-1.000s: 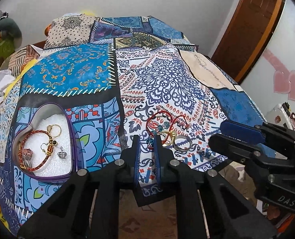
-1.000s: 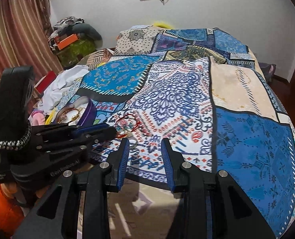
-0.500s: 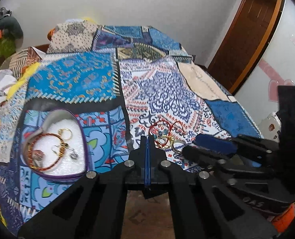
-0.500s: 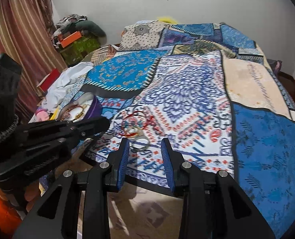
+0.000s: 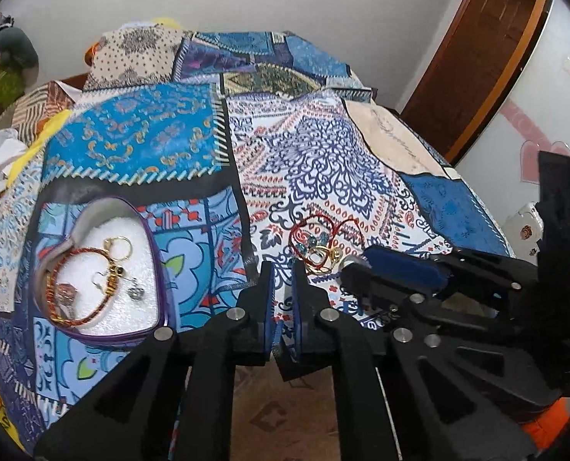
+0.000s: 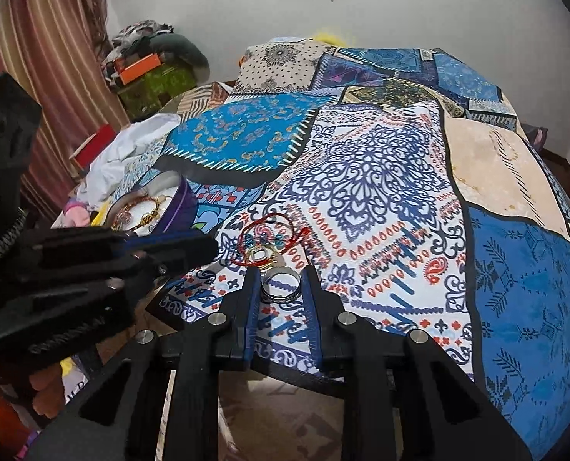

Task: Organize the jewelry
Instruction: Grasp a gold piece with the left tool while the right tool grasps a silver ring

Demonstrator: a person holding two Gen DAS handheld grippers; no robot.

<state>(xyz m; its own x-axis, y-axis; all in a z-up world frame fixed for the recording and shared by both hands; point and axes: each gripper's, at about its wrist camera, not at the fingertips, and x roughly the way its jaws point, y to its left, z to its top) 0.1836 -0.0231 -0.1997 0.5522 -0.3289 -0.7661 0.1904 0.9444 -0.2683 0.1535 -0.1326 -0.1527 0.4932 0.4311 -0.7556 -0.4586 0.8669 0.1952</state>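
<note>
A purple heart-shaped box point(image 5: 158, 253) with white foam lies on the bed at the left and holds a red-gold bracelet point(image 5: 79, 288), a gold ring and small earrings. A pile of red cord and gold rings point(image 5: 319, 246) lies on the white patterned patch. My left gripper point(image 5: 283, 269) is slightly open and empty just short of the pile. My right gripper point(image 6: 281, 272) is open, its fingers on either side of a silver ring point(image 6: 281, 288) on the bedspread near the bed's edge. The pile point(image 6: 263, 242) sits just beyond that ring.
The patchwork bedspread point(image 6: 361, 176) covers the bed. Clothes and boxes point(image 6: 146, 73) are stacked at the far left by a striped curtain. A wooden door point(image 5: 473, 57) stands at the right. The floor shows below the bed's near edge.
My left gripper went from shut to slightly open. My right gripper moved forward and left, so the silver ring now lies between its fingers.
</note>
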